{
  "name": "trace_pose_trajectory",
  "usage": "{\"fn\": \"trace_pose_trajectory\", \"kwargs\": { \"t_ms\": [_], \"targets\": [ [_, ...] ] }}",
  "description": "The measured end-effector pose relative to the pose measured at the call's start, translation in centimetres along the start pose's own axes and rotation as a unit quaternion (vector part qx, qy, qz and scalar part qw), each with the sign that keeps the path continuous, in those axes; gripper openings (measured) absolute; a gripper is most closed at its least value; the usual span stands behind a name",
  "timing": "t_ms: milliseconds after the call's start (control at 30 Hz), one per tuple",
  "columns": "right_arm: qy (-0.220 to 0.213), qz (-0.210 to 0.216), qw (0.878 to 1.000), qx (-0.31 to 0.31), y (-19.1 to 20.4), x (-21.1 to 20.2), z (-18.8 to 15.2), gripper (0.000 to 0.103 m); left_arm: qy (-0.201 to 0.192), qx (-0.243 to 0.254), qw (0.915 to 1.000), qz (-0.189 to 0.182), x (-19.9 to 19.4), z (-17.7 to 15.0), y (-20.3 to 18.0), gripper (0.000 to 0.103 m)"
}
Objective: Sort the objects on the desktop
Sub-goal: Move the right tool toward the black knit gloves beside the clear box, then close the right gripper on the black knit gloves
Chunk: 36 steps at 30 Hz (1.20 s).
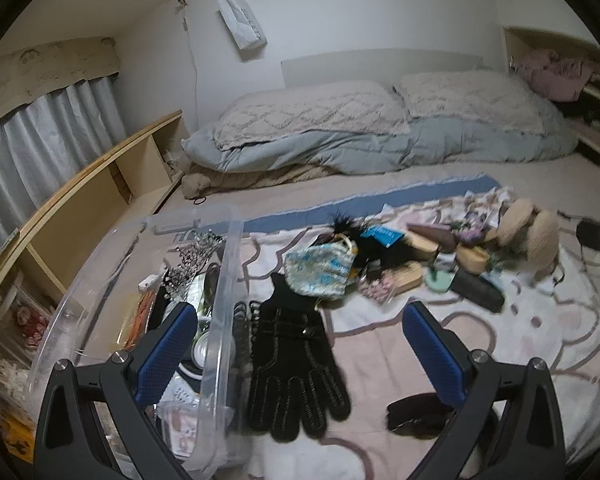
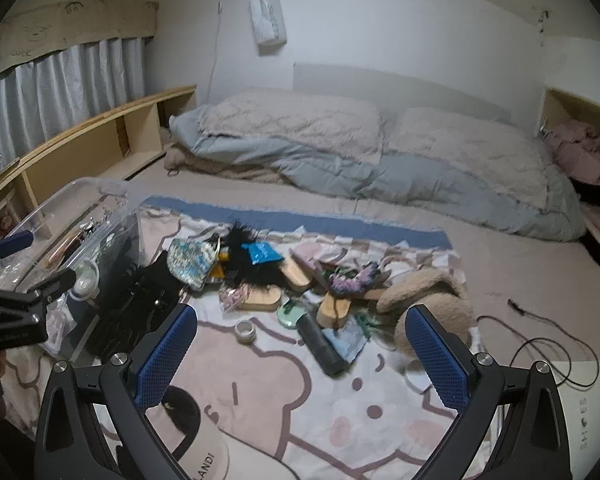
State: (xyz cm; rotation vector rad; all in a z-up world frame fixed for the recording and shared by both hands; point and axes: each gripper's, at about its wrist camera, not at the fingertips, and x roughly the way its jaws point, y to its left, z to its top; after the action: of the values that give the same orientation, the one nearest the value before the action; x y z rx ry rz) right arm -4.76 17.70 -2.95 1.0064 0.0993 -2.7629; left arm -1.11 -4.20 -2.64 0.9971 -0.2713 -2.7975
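Observation:
A clear plastic bin [image 1: 224, 280] with small items inside stands at the left of a cartoon blanket [image 1: 380, 344]. A black glove [image 1: 296, 368] lies on the blanket beside the bin. My left gripper [image 1: 300, 344] is open and empty, hovering over the glove and the bin's rim. A pile of small things lies further back: a blue patterned pouch [image 2: 192, 262], a black feathery item [image 2: 244, 244], wooden pieces [image 2: 296, 274], a black case [image 2: 324, 346], a tape roll [image 2: 246, 331] and a beige plush [image 2: 432, 304]. My right gripper [image 2: 300, 348] is open and empty above the blanket.
Pillows [image 2: 300, 128] and a grey duvet [image 2: 420, 184] lie at the bed's head. A wooden shelf [image 2: 80, 140] runs along the left. A black cable [image 2: 548, 340] lies at the right. A cap [image 2: 196, 452] lies near the right gripper.

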Motion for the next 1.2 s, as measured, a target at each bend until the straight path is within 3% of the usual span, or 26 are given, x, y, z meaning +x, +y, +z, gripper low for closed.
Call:
{"fn": "trace_pose_trajectory", "kwargs": {
  "t_ms": [167, 300, 567, 600, 667, 800, 867, 1000, 1200],
  "targets": [
    [0.059, 0.040, 0.997, 0.004, 1.4, 2.7, 0.1, 0.103, 0.017, 0.017, 0.9997, -0.006, 0.9, -0.9, 0.3, 0.103],
    [0.111, 0.104, 0.988, 0.017, 2.9, 5.5, -0.2, 0.103, 0.034, 0.019, 0.9991, -0.017, 1.5, -1.4, 0.8, 0.103],
    [0.186, 0.149, 0.971, -0.008, 7.0, 11.6, -1.3, 0.103, 0.062, 0.013, 0.9971, -0.041, 2.2, -2.2, 1.6, 0.103],
    [0.194, 0.160, 0.968, -0.010, 7.5, 12.4, -1.6, 0.101, 0.064, 0.016, 0.9969, -0.043, 2.2, -2.3, 1.6, 0.103],
    [0.214, 0.178, 0.960, -0.009, 8.3, 13.7, -2.1, 0.089, 0.066, 0.023, 0.9967, -0.042, 2.2, -2.6, 1.5, 0.103],
    [0.255, 0.210, 0.944, 0.000, 10.0, 16.8, -3.8, 0.084, 0.079, 0.026, 0.9955, -0.046, 2.6, -3.1, 1.8, 0.103],
    [0.290, 0.224, 0.930, 0.010, 11.0, 18.9, -4.9, 0.072, 0.090, 0.027, 0.9949, -0.038, 3.0, -3.3, 1.8, 0.099],
    [0.345, 0.243, 0.906, 0.029, 12.9, 22.2, -6.9, 0.070, 0.109, 0.054, 0.9917, -0.042, 3.8, -4.2, 0.9, 0.096],
    [0.374, 0.259, 0.891, 0.005, 15.9, 23.8, -7.8, 0.070, 0.093, 0.148, 0.9846, -0.001, 4.1, -5.6, -1.1, 0.093]
  ]
}}
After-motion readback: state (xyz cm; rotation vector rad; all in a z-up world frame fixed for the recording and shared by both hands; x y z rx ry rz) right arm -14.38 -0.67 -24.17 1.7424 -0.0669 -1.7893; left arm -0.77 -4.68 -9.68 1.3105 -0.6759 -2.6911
